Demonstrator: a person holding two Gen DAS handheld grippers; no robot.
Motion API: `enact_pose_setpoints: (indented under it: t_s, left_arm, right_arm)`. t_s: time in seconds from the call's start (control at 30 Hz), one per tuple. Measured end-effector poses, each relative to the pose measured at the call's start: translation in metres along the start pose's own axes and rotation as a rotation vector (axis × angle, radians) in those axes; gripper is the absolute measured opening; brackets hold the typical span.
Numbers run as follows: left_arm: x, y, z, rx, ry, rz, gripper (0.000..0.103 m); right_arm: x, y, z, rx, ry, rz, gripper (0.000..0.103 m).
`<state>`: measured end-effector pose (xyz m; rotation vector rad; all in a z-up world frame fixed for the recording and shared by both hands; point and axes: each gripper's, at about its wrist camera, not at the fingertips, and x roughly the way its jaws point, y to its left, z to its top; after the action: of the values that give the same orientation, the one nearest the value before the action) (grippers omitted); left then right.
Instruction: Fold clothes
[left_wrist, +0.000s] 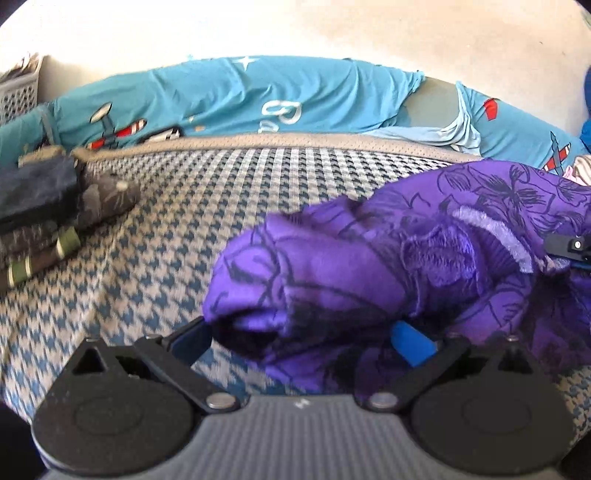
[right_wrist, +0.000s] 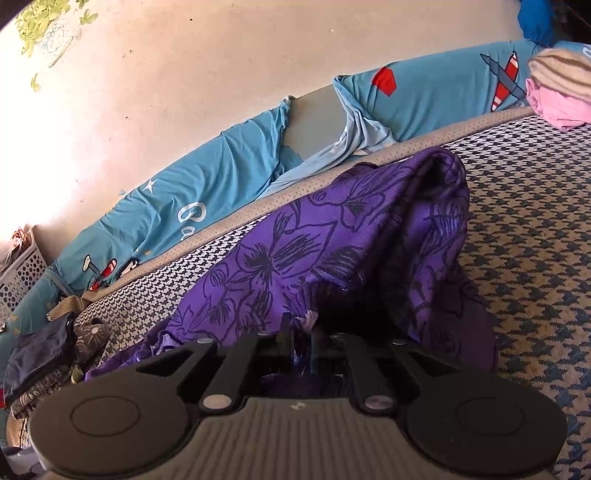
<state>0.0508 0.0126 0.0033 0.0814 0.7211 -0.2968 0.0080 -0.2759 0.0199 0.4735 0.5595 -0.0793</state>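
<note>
A purple garment with dark flower outlines (left_wrist: 369, 258) lies bunched on the houndstooth mattress (left_wrist: 221, 192). My left gripper (left_wrist: 301, 334) has its jaws spread wide, and a thick roll of the purple cloth sits between them. Its blue right pad (left_wrist: 410, 343) shows against the cloth, while the left fingertip is under the fold. In the right wrist view the purple garment (right_wrist: 332, 236) rises in a peak ahead of my right gripper (right_wrist: 299, 338), whose narrow jaws are shut on the cloth's near edge. Part of the right gripper (left_wrist: 569, 247) shows at the left view's right edge, on the same cloth.
A stack of folded dark clothes (left_wrist: 37, 206) (right_wrist: 48, 362) sits at the left. Blue plane-print bedding (left_wrist: 240, 99) (right_wrist: 207, 192) lines the wall. A white perforated basket (left_wrist: 18, 92) (right_wrist: 18, 273) stands far left. Pink and striped clothes (right_wrist: 561, 92) lie at the far right.
</note>
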Motion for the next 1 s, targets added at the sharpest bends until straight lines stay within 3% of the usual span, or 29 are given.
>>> enact_pose_setpoints:
  t_s: [0.3, 0.4, 0.47, 0.53, 0.8, 0.93, 1.0]
  left_arm:
    - [0.025, -0.004, 0.017, 0.033, 0.007, 0.010, 0.103]
    - [0.032, -0.005, 0.018, 0.038, 0.013, 0.006, 0.103]
    - [0.036, -0.004, 0.018, 0.032, 0.019, 0.002, 0.103]
    - [0.040, -0.004, 0.017, 0.019, 0.029, -0.001, 0.103]
    - [0.052, 0.002, 0.008, -0.047, 0.075, -0.017, 0.103]
    - [0.052, 0.001, 0.006, -0.039, 0.069, -0.009, 0.103]
    - [0.052, 0.000, 0.005, -0.035, 0.070, -0.005, 0.103]
  right_arm:
    - [0.004, -0.004, 0.001, 0.058, 0.013, 0.010, 0.011]
    - [0.006, -0.004, 0.001, 0.065, 0.016, 0.004, 0.019]
    - [0.007, -0.005, 0.001, 0.075, 0.018, 0.002, 0.035]
    - [0.008, -0.005, 0.002, 0.087, 0.014, 0.004, 0.039]
    - [0.018, 0.006, 0.000, 0.065, 0.017, 0.007, 0.039]
    - [0.018, 0.012, -0.003, 0.022, 0.006, 0.008, 0.018]
    - [0.017, 0.016, -0.004, -0.005, -0.004, 0.011, 0.013]
